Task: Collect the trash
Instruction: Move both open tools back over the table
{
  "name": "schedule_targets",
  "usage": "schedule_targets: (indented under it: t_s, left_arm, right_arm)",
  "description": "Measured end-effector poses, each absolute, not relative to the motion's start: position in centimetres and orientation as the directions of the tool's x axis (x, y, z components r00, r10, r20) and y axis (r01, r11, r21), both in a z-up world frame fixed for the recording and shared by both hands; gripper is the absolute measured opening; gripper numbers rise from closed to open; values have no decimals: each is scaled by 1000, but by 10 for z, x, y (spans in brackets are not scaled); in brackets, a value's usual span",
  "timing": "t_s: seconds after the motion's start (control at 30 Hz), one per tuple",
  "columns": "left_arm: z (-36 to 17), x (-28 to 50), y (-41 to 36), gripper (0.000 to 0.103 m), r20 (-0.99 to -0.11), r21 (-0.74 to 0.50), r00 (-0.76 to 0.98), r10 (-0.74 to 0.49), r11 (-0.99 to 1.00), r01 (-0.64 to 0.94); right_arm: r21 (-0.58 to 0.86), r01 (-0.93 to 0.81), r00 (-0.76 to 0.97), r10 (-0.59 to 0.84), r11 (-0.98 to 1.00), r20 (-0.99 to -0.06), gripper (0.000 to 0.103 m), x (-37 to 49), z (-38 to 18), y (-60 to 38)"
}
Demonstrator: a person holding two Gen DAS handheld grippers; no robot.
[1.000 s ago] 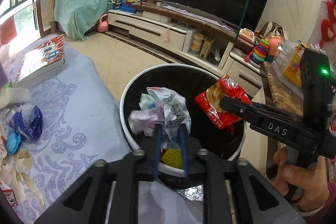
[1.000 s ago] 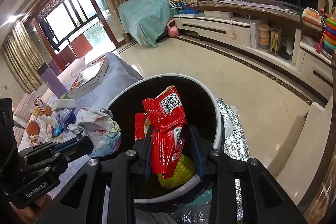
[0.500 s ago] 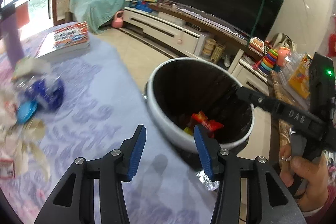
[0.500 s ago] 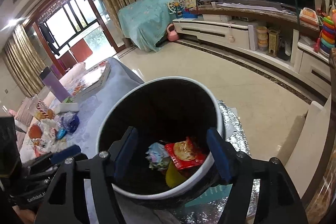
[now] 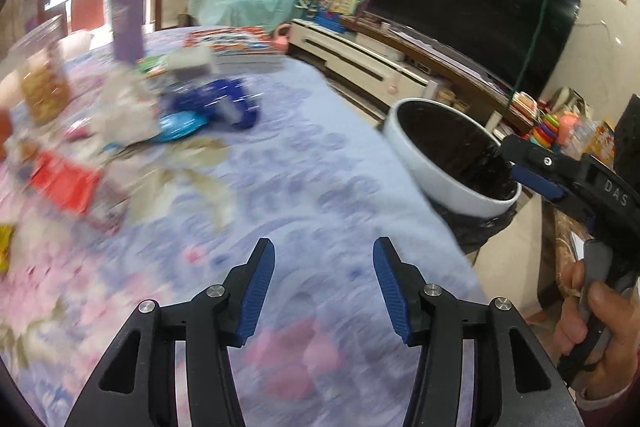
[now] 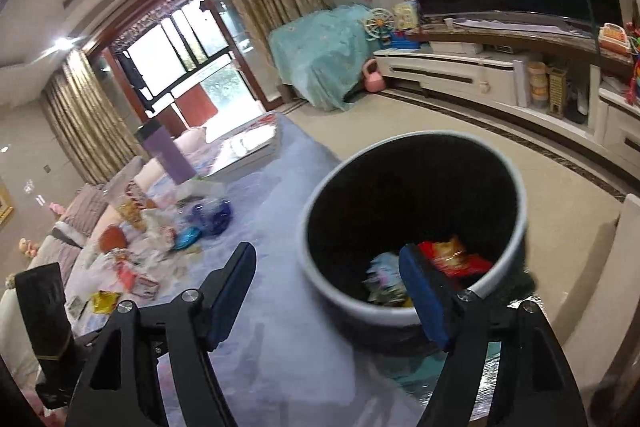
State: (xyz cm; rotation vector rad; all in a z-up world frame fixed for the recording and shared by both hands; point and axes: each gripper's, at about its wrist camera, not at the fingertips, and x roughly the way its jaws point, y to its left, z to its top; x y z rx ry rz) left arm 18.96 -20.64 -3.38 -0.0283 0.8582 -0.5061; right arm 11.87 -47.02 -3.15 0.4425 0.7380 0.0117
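My left gripper (image 5: 323,269) is open and empty over the lilac tablecloth (image 5: 304,179). My right gripper (image 6: 330,281) is open and empty at the near rim of the white trash bin (image 6: 348,301); it also shows in the left wrist view (image 5: 520,163). The bin (image 5: 436,179) stands beside the table's right edge. Inside it lie a red snack wrapper (image 6: 456,257) and crumpled paper (image 6: 382,277). A pile of trash lies on the table: a blue wrapper (image 5: 224,103), a red packet (image 5: 64,183), crumpled paper (image 5: 124,111), and a yellow wrapper (image 6: 102,301).
A purple box (image 5: 128,23) and stacked books (image 5: 240,49) stand at the table's far side. A TV (image 5: 472,3) on a long white cabinet (image 5: 360,59) lines the far wall. A teal-covered piece of furniture (image 6: 324,47) stands by the curtains.
Both grippers let go of their trash into the bin and opened. The left gripper has swung left from the bin towards the pile on the table. The right gripper has pulled back from the bin.
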Motion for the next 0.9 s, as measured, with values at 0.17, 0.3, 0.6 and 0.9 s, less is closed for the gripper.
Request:
schedule_targets:
  t_s: [0.17,0.3,0.6,0.9]
  left_arm:
    - [-35,170,-162,51,-724,-228,567,-393,912,342]
    - [-37,160,-131,52,-731,-247,577,-364,930,274]
    - [-22,139,-71,52,-732,-258,618,-287,956,139]
    - [-21,125,-25,57,-744,-249,635,-209,968,27]
  right_arm:
    - [405,95,722,217,909,-656,77,121,-38,-438]
    - [393,52,698,248,918,-672,77,125,-45,-410]
    - [396,-50,638,335,917,-694,77,128,-58,-350]
    - [374,-206,577,421,904,-700,77,136,-62,-291]
